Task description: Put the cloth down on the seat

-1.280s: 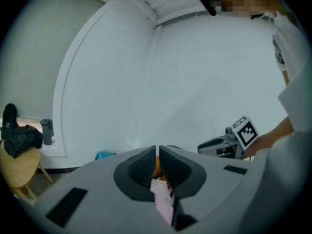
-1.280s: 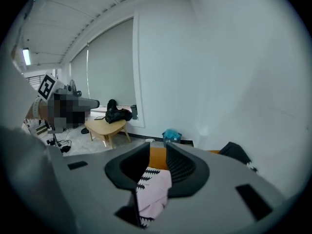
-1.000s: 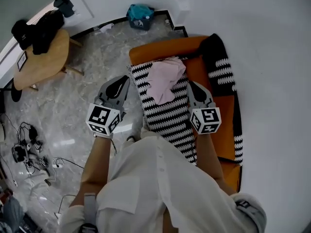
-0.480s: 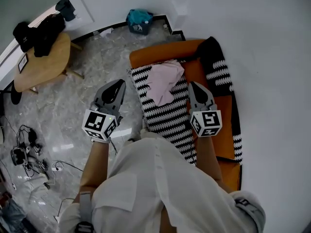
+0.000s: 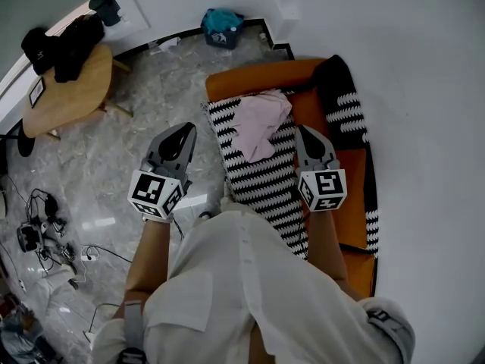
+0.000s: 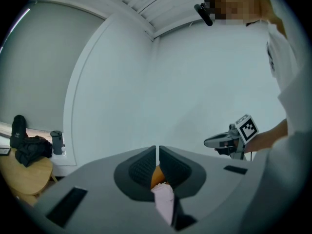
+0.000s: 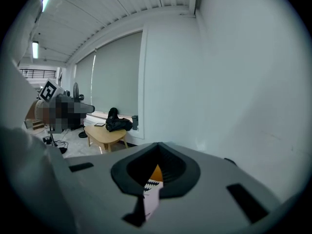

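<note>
A pink cloth [image 5: 261,123] lies crumpled on a black-and-white zigzag blanket [image 5: 261,180] spread over the orange seat [image 5: 265,76]. No gripper touches it. My left gripper [image 5: 184,128] hangs over the floor to the left of the seat, jaws shut and empty. My right gripper [image 5: 304,130] hovers over the seat just right of the cloth, also shut and empty. In the left gripper view the jaws [image 6: 157,150] meet in a thin line, with the pink cloth [image 6: 164,202] below them. The right gripper view shows shut jaws [image 7: 158,146] with the cloth [image 7: 151,202] beneath.
A round wooden table [image 5: 72,97] with a black bag [image 5: 67,44] stands at the upper left. A teal bag [image 5: 222,24] sits by the wall. Cables and devices [image 5: 36,233] lie on the marble floor at left. A white wall runs along the seat's right side.
Both grippers stay almost where they were, and the cloth lies in the same spot on the blanket. Only the view has shifted a little.
</note>
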`<state>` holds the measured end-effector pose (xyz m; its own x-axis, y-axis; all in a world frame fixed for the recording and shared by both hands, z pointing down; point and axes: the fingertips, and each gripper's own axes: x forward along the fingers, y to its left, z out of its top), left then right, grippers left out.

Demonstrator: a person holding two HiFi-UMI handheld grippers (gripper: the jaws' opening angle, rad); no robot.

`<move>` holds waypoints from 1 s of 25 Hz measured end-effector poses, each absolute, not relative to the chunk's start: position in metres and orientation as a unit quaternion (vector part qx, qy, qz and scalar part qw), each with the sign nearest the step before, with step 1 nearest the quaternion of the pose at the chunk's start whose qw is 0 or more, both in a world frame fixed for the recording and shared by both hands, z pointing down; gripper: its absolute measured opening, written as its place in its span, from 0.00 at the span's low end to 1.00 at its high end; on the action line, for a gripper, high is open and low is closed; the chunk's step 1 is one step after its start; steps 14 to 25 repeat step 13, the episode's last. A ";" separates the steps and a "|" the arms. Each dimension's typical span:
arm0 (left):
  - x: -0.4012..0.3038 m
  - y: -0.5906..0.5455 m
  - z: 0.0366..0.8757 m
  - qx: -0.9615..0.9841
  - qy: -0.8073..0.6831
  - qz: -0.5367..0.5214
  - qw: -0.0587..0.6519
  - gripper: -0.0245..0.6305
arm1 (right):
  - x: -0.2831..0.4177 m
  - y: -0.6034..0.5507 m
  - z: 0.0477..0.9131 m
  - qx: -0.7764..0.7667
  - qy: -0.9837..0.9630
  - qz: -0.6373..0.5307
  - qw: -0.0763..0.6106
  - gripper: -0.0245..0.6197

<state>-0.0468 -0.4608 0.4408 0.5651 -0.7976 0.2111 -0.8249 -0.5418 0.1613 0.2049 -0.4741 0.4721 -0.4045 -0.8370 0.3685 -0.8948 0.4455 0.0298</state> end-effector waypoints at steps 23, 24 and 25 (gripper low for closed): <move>-0.043 -0.472 0.454 0.875 -0.462 0.068 0.130 0.08 | 0.208 -0.486 0.489 0.512 -0.835 0.094 0.177 0.05; -0.043 -0.472 0.454 0.875 -0.462 0.068 0.130 0.08 | 0.208 -0.486 0.489 0.512 -0.835 0.094 0.177 0.05; -0.043 -0.472 0.454 0.875 -0.462 0.068 0.130 0.08 | 0.208 -0.486 0.489 0.512 -0.835 0.094 0.177 0.05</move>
